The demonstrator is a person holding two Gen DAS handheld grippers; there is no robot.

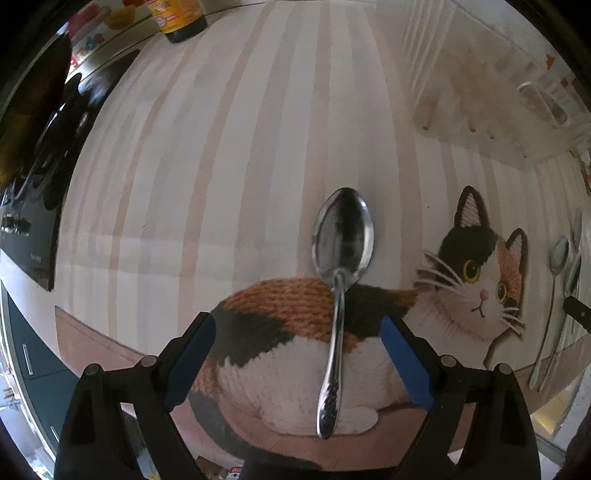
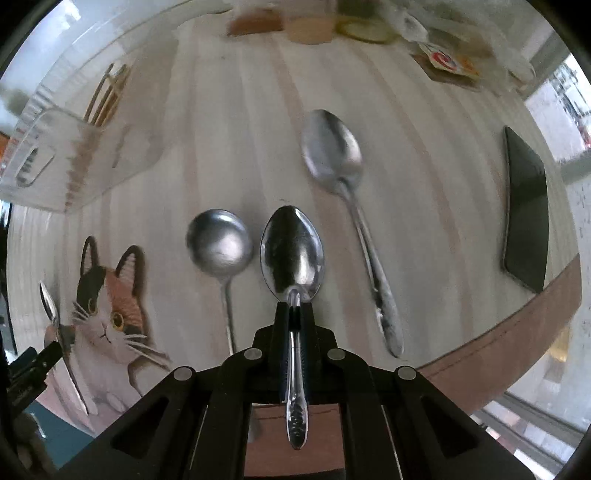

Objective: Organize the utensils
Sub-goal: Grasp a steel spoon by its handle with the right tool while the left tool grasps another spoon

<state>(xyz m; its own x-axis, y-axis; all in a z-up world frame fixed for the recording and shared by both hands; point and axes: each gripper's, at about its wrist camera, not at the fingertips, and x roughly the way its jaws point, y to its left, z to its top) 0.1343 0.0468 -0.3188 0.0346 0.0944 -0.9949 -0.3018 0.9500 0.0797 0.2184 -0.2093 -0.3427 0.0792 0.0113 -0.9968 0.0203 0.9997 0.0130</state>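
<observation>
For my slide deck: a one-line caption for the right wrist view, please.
Right gripper shut on an oval spoon, between a round spoon and a long spoon on the cat mat.

A table covered by a pale striped cloth with a brown border and a calico cat print filled both views. At its far left edge stood a dark bottle with a yellow label. Past the left edge lay teal cabinet fronts. To the right, daylight came through a window.
</observation>
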